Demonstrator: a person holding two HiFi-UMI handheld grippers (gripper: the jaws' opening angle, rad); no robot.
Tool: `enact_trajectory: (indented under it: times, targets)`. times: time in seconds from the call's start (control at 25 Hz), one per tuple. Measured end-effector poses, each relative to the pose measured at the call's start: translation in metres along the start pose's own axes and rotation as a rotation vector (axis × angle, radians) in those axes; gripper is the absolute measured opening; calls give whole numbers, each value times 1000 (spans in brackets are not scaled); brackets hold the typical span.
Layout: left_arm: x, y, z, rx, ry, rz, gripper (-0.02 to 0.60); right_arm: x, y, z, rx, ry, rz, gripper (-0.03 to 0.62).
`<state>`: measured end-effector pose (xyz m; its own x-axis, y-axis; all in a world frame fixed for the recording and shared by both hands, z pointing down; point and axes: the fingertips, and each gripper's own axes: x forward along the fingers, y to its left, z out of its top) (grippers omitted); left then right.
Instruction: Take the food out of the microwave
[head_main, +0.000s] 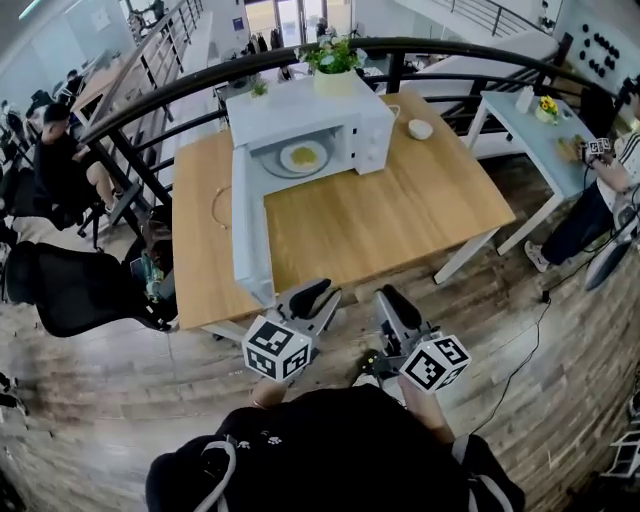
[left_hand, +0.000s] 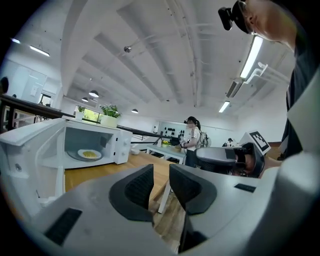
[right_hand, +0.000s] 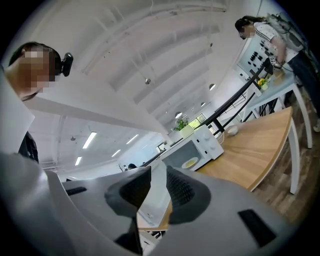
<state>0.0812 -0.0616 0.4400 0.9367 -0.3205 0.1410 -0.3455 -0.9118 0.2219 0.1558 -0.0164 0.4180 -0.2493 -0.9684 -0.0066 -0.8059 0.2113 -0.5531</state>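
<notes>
The left gripper (head_main: 312, 293) is released: its jaws stand a little apart, and only the table and floor show through the gap. The right gripper (head_main: 395, 298), just beside it, is also released, with a narrow gap between the jaws. The white panel seen through that gap is the microwave door, well beyond the jaws and not between them. Neither gripper carries anything.

Both grippers hover at the near edge of the wooden table (head_main: 420, 215) and point across it. The open door (head_main: 250, 225) swings out toward them, its free end just ahead of the left gripper and slightly to its left. Farther ahead, at the far side of the table, stands the microwave (head_main: 365, 130). The plate (head_main: 304, 156) of yellow food (head_main: 304, 154) lies inside it on the turntable, well apart from both grippers.

The opening step looks finished, since the door stands wide and the way in is unblocked. The rest seems still to do: reaching across the table into the microwave, gripping the plate by its rim, drawing it out level and setting it down on the table.
</notes>
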Motion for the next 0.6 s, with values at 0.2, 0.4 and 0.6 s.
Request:
enact_trajectory:
  times: [0.2,0.4,0.6]
  targets:
    - [29,16,7,-9,-3,87,78,21,-31,20,4,45,58,100]
    - [57,30,13,-27,-12,162,81,36,-61,36,17,82,104,104]
    - [80,40,18,-33,-26,213,84,49,-88,47,27,109,136,110]
